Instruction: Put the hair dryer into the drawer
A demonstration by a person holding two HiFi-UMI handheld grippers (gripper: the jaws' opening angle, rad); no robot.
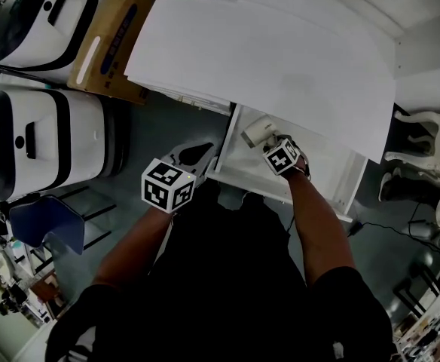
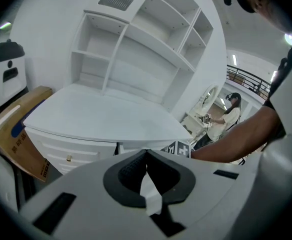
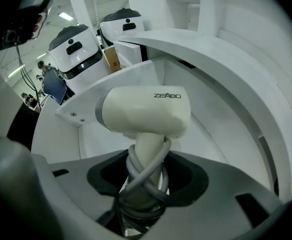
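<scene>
A cream hair dryer [image 3: 145, 116] with a grey cord wound round its handle is held upright by the handle in my right gripper [image 3: 142, 184], which is shut on it. In the head view the hair dryer [image 1: 256, 130] hangs over the open white drawer [image 1: 235, 173] under the desk, with the right gripper [image 1: 274, 146] just inside the drawer's mouth. The drawer's inner walls [image 3: 136, 76] surround the dryer. My left gripper [image 1: 197, 155] hovers by the drawer's left front corner; its jaws [image 2: 145, 156] are shut with nothing between them.
A white desk top [image 1: 280, 59] overhangs the drawer, with a shelf unit [image 2: 146, 49] behind. Two white-and-black machines [image 1: 43, 138] and a cardboard box [image 1: 111, 40] stand at the left. A blue chair [image 1: 43, 221] is at lower left. A person [image 2: 226, 119] stands far right.
</scene>
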